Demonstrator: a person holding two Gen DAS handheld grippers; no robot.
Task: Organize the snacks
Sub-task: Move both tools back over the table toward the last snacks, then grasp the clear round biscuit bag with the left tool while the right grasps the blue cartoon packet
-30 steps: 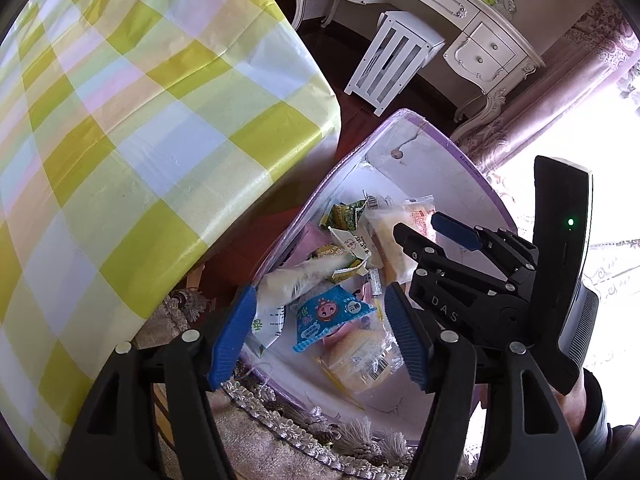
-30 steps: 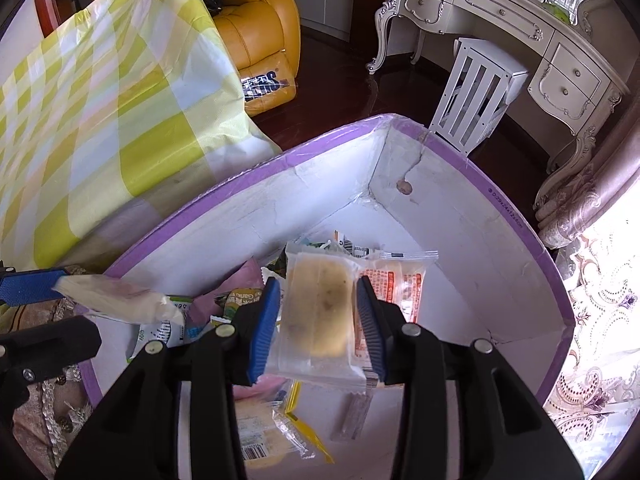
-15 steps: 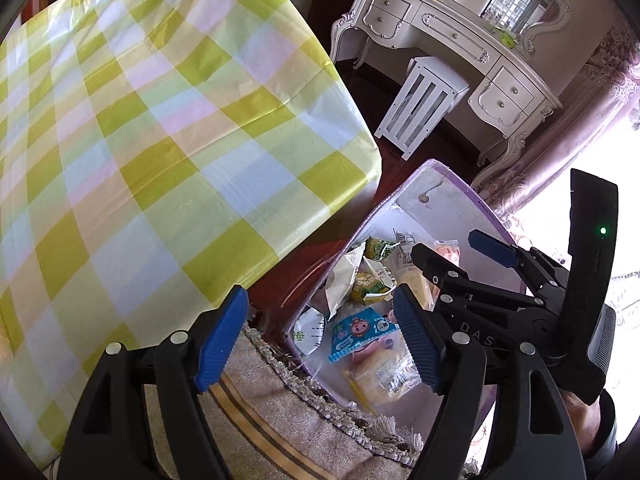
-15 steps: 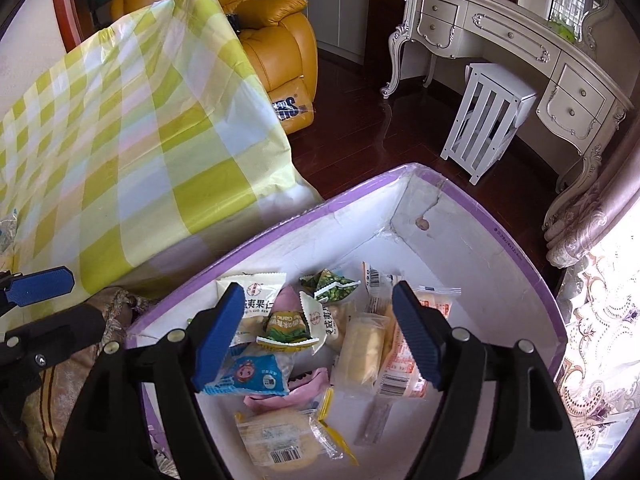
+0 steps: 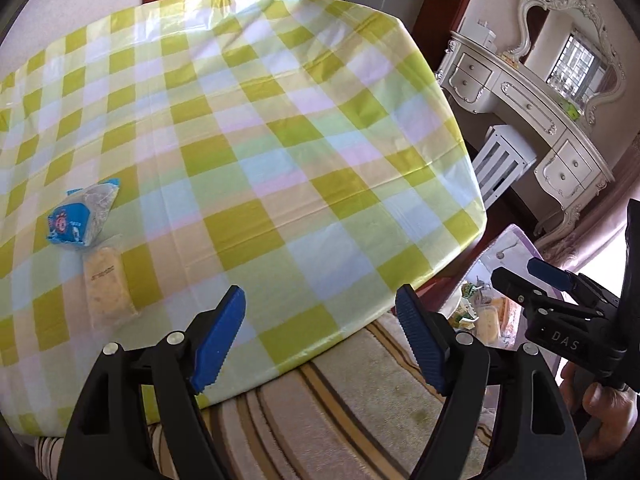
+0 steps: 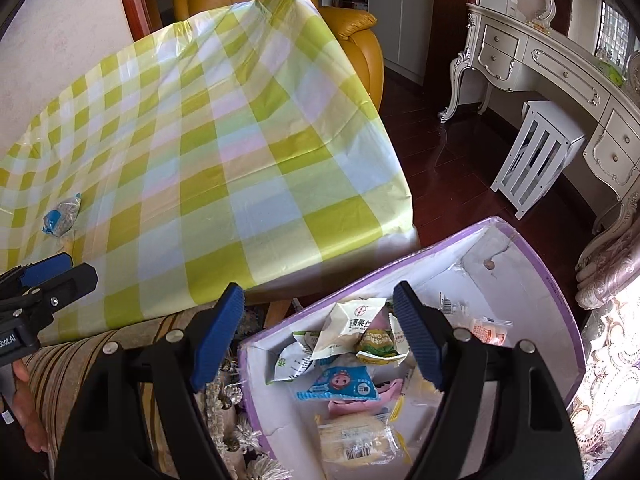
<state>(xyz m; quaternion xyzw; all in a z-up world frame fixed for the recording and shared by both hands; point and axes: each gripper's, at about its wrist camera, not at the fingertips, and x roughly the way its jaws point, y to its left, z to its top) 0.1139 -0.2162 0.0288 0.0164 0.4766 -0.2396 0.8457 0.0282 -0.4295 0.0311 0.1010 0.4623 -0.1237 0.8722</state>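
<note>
Now, from the left wrist, the left tool [image 5: 320, 340] stands wide with nothing between its ribbed blue pads, its jaws having just been opening; it hangs over the near edge of the desk [image 5: 280, 140], whose glossy checked cloth in yellow-green, white and pale pink drapes smoothly over the rim. Two snacks wait there, likely the next to fetch: a crinkly blue packet [image 5: 82, 216] and, just beside it, a clear-wrapped pale bar [image 5: 107, 286]. Off to the right the right tool [image 5: 556, 292] hovers above the box [image 5: 508, 248]. From the right wrist, that tool [image 6: 318, 336] is also spread wide and empty, its jaws having just opened, above the purple-rimmed white cardboard box [image 6: 520, 288] on the floor, where soft foil and plastic packets [image 6: 344, 360] lie heaped loosely, presumably dropped in for sorting. The blue packet [image 6: 60, 216] shows far left.
</note>
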